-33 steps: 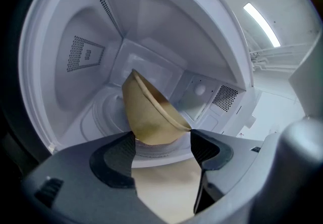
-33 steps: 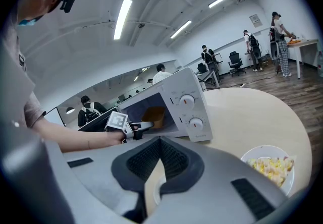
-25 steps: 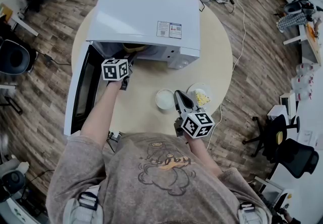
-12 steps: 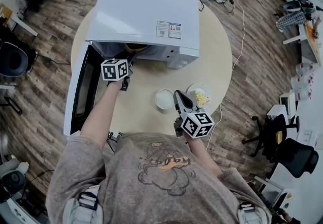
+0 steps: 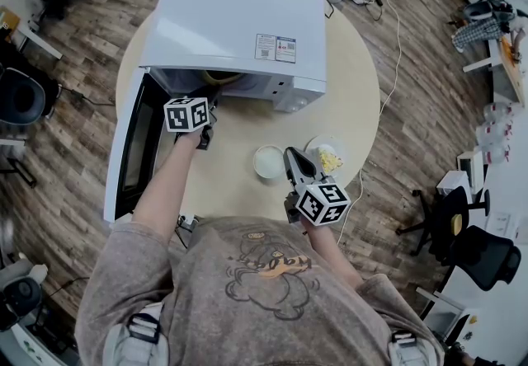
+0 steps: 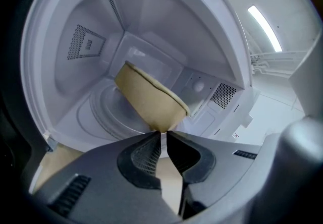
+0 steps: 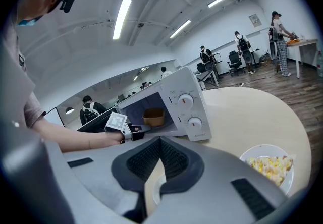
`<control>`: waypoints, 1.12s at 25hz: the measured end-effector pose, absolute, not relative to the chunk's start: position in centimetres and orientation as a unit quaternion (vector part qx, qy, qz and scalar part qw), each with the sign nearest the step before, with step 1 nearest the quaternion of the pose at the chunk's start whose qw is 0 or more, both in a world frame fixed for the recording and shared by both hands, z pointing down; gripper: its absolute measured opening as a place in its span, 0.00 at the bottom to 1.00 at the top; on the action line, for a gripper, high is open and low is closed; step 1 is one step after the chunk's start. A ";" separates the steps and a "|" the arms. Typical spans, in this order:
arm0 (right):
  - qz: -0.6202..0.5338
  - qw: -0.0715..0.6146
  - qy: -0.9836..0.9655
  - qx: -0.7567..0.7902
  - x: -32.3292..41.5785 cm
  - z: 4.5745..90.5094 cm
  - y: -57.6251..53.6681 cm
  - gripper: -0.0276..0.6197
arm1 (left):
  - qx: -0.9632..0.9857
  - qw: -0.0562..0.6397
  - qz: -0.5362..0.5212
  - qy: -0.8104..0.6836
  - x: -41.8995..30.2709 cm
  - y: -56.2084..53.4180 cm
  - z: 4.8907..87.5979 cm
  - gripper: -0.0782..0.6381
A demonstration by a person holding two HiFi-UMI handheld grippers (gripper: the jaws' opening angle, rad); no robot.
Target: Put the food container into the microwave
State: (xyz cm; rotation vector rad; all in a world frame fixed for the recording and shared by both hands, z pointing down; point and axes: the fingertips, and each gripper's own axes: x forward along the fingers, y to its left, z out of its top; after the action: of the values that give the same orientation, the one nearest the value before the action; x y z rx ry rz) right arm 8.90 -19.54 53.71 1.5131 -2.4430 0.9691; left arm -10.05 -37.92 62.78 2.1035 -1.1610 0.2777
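The tan food container (image 6: 149, 99) sits inside the white microwave (image 5: 239, 35), on the turntable, and shows through the doorway (image 7: 153, 116). My left gripper (image 6: 162, 134) hangs just in front of the opening (image 5: 216, 96), apart from the container. Its jaws have just been closing and now stand almost together, with nothing between them. My right gripper (image 7: 160, 140) is held over the near part of the table (image 5: 292, 153), shut and empty.
The microwave door (image 5: 132, 150) swings wide open to the left. On the round table (image 5: 355, 109) lie a white lid (image 5: 269, 161) and a plate of yellow food (image 5: 327, 157), both close to the right gripper. Office chairs and people stand around.
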 end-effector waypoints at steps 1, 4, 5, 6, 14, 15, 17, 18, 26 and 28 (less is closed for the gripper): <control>0.319 0.055 -0.805 0.498 8.9 53.7 -19.5 0.05 | 0.813 0.356 0.107 -0.448 -10.1 -37.9 62.9 0.19; 0.319 0.055 -0.805 0.498 8.9 53.8 -19.5 0.05 | 0.813 0.364 0.103 -0.444 -9.9 -37.7 63.1 0.18; 0.319 0.055 -0.805 0.498 9.0 53.8 -19.5 0.04 | 0.814 0.366 0.102 -0.440 -9.7 -37.6 63.2 0.17; 0.319 0.055 -0.805 0.498 9.0 53.8 -19.5 0.05 | 0.815 0.369 0.101 -0.436 -9.5 -37.4 63.2 0.17; 0.319 0.054 -0.806 0.496 8.9 53.7 -19.5 0.05 | 0.821 0.395 0.090 -0.402 -8.1 -36.5 63.1 0.17; 0.319 0.054 -0.806 0.496 8.9 53.7 -19.5 0.05 | 0.821 0.397 0.089 -0.401 -8.1 -36.5 63.2 0.17; 0.319 0.054 -0.806 0.496 8.9 53.6 -19.4 0.05 | 0.821 0.395 0.087 -0.402 -8.1 -36.5 63.1 0.17; 0.318 0.053 -0.806 0.497 8.9 53.6 -19.4 0.05 | 0.822 0.393 0.087 -0.404 -8.1 -36.6 63.0 0.17; 0.313 0.053 -0.811 0.491 9.1 53.5 -19.4 0.04 | 0.823 0.375 0.078 -0.419 -8.6 -36.0 61.3 0.17; 0.309 0.052 -0.815 0.487 9.0 53.2 -19.2 0.05 | 0.824 0.369 0.072 -0.424 -8.7 -35.5 60.4 0.17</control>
State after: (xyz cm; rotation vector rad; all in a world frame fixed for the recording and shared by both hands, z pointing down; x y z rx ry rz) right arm 9.04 -19.22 53.23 1.4800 -2.4796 0.9409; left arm -8.74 -35.54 60.36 2.1157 -1.0878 0.1841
